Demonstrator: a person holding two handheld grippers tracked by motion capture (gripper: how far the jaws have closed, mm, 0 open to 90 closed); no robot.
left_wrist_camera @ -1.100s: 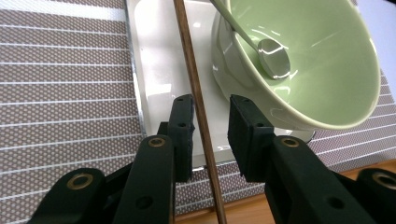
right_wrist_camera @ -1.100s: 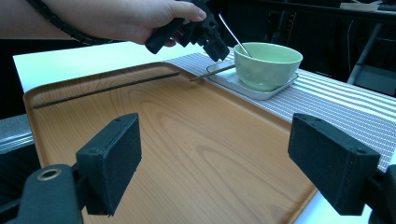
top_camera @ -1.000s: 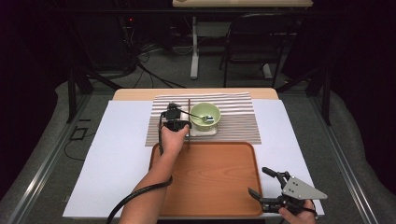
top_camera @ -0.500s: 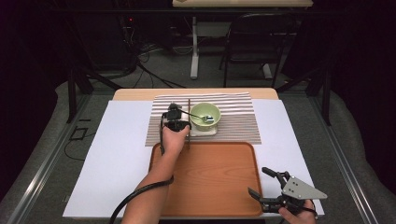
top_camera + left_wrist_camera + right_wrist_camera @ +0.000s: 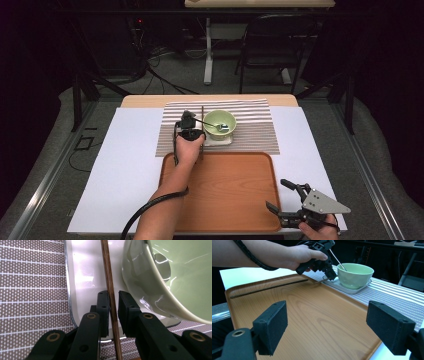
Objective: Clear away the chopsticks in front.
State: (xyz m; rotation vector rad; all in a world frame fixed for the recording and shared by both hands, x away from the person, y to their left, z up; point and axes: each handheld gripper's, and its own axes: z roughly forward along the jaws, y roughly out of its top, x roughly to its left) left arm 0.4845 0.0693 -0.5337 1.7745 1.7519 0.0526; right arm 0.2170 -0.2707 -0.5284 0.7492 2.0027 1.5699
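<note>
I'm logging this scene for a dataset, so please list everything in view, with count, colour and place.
Bowl: one, pale green, on the small white dish.
Spoon: one, silver, lying in the bowl.
White dish: one, white, on the striped mat under the bowl.
Striped mat: one, brown and white, at the far middle of the table.
Chopstick: one, dark brown, beside the bowl, between the left jaws.
Tray: one, wooden brown, in front of the mat.
White sheet: one, covering the table.
Chair: one, dark, behind the table.
Left gripper: black, shut on the chopstick.
Right gripper: black, open, at the tray's near right corner.
</note>
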